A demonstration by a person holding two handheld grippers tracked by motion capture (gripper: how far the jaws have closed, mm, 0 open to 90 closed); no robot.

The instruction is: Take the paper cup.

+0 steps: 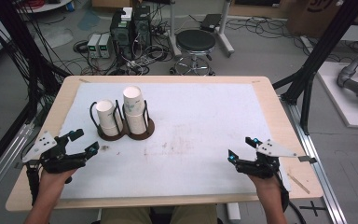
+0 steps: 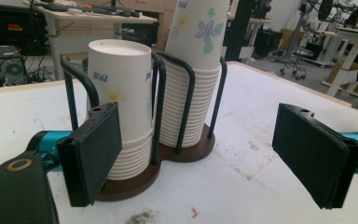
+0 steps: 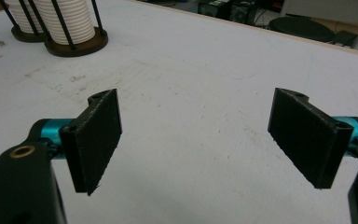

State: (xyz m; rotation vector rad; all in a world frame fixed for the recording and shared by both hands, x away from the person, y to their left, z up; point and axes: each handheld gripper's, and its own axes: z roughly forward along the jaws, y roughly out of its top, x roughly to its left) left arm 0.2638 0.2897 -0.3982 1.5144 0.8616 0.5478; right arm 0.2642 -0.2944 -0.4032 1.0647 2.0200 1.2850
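Two stacks of white paper cups stand upside down in a dark brown double holder (image 1: 142, 134) with black wire rails, left of the table's middle. The left stack (image 1: 107, 116) is shorter, the right stack (image 1: 134, 109) taller. My left gripper (image 1: 85, 142) hovers open at the front left, a short way in front of the holder. In the left gripper view its jaws stand wide apart with nothing between them, facing the short stack (image 2: 121, 102) and the flowered tall stack (image 2: 193, 74). My right gripper (image 1: 242, 148) is open at the front right over bare mat, nothing in it.
A white mat (image 1: 200, 121) with faint stains covers the wooden table (image 1: 270, 100). Beyond the far edge stand a black stool (image 1: 195, 44), computer boxes (image 1: 130, 30) and cables on the floor. Black frame posts (image 1: 317, 56) rise at both sides.
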